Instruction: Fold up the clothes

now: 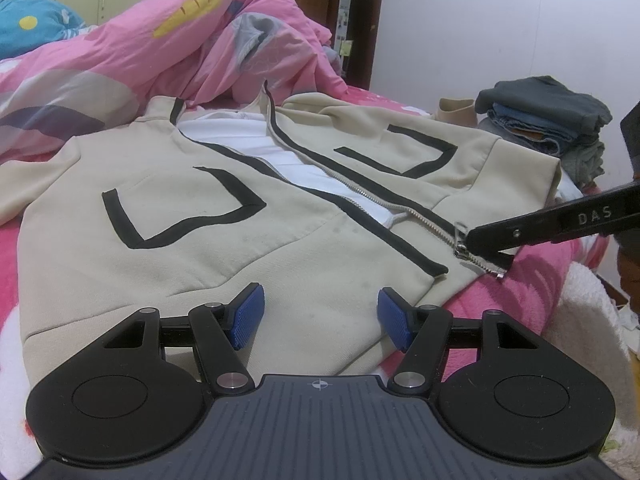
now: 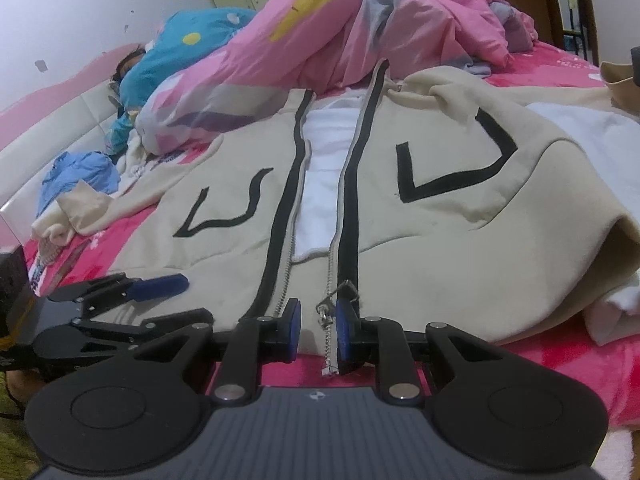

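A beige zip jacket (image 1: 248,248) with black trim and a white lining lies front up on the pink bed, its zipper undone most of the way. My left gripper (image 1: 320,316) hovers open just over the hem of one front panel, with nothing between its blue pads; the right wrist view shows it (image 2: 172,300) low on the left. My right gripper (image 2: 319,326) is at the bottom of the zipper (image 2: 326,312). Its jaws stand narrow, the slider and chain lie between them, and a gap still shows beside the pads. In the left wrist view its black finger (image 1: 520,234) reaches the slider (image 1: 460,240).
A rumpled pink quilt (image 1: 168,52) is heaped behind the jacket. Folded clothes (image 1: 548,120) are stacked at the far right of the bed. A person (image 2: 132,68) lies under blue bedding at the back left. A blue cloth (image 2: 76,176) lies near the jacket's sleeve.
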Available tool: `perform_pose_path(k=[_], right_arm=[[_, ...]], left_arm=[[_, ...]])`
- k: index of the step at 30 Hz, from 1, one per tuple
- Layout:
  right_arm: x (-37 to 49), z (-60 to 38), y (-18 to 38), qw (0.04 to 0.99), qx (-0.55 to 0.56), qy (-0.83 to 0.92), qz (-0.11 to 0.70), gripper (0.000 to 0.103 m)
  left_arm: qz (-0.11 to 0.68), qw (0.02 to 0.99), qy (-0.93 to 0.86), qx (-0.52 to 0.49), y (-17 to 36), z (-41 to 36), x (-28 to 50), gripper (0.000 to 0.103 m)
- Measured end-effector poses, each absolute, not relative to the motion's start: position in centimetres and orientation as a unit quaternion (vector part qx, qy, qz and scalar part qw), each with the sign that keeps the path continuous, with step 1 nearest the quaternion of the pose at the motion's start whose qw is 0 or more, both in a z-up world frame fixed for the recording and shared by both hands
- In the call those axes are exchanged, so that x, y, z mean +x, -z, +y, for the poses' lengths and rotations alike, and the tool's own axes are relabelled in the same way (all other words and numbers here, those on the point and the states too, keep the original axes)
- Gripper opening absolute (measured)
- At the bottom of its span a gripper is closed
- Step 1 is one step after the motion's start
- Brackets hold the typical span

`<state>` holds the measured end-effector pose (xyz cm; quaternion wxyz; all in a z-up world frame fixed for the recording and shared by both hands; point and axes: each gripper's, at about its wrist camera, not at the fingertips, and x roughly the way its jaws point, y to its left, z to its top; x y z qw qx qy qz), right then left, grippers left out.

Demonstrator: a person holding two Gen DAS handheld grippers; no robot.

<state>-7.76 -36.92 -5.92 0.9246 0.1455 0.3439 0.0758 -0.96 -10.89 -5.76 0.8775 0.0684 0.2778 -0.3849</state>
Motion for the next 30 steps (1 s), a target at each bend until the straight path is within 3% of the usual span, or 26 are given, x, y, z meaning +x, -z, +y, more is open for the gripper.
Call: perform_pose_path(k=[17, 24, 30], right_arm=[[-6.2, -37.5, 5.6, 0.93, 0.098, -0.065, 0.347, 0.022], [-5.2, -37.3, 6.7, 0.928, 0.08, -0.087, 0.352, 0.027], [-5.6, -37.5, 6.4, 0.933, 0.078, -0.087, 0.341, 0.02]], left_arm=[[0.278, 0.877, 0.386, 0.068, 5.8, -10.9, -0.9, 0.064], [0.278, 0.877, 0.386, 0.069, 5.8, -10.9, -1.0, 0.064], [0.277, 0.877, 0.385, 0.07, 5.8, -10.9, -1.0, 0.065]])
